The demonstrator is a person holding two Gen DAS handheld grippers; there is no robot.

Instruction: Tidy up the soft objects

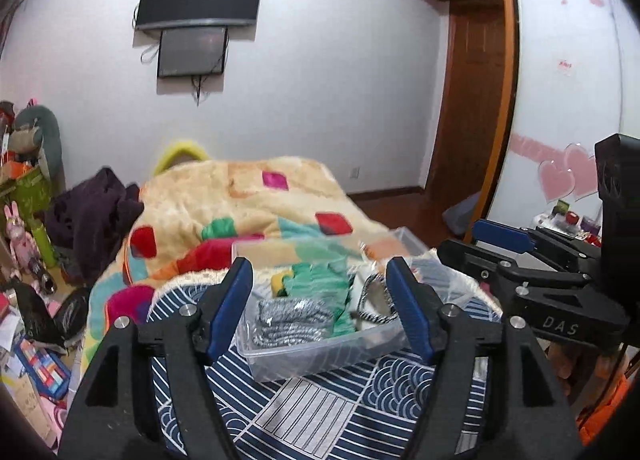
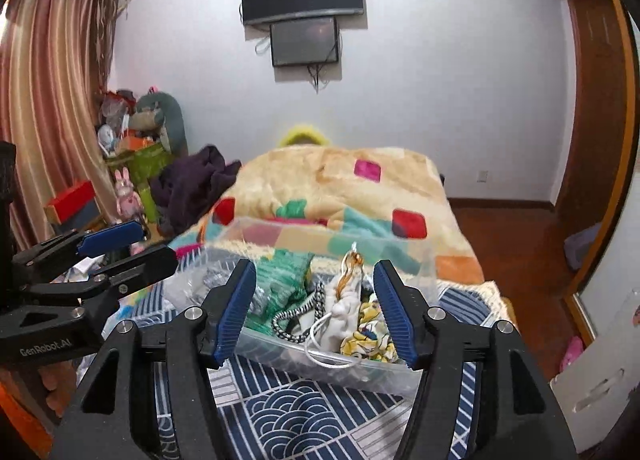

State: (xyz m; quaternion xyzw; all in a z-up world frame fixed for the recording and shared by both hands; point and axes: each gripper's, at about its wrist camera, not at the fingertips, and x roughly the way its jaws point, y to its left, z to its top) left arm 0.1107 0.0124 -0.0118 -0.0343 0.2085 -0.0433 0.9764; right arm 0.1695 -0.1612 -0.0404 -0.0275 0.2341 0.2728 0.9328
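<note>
A clear plastic bin (image 1: 320,356) (image 2: 340,374) sits on the bed's blue patterned sheet. It holds soft items: a grey knit piece (image 1: 292,320), a green cloth (image 1: 320,284) (image 2: 280,280), a black-and-white cord (image 2: 296,320), a white pouch (image 2: 344,312) and a yellow printed cloth (image 2: 372,328). My left gripper (image 1: 320,292) is open and empty, just in front of the bin. My right gripper (image 2: 314,300) is open and empty, also in front of the bin. Each gripper shows at the edge of the other's view.
A plush patchwork blanket (image 1: 248,204) (image 2: 340,188) lies behind the bin. A dark purple garment (image 1: 92,212) (image 2: 192,184) lies at the bed's left. Toys and boxes (image 2: 136,148) crowd the left floor. A wooden wardrobe (image 1: 472,100) stands at the right.
</note>
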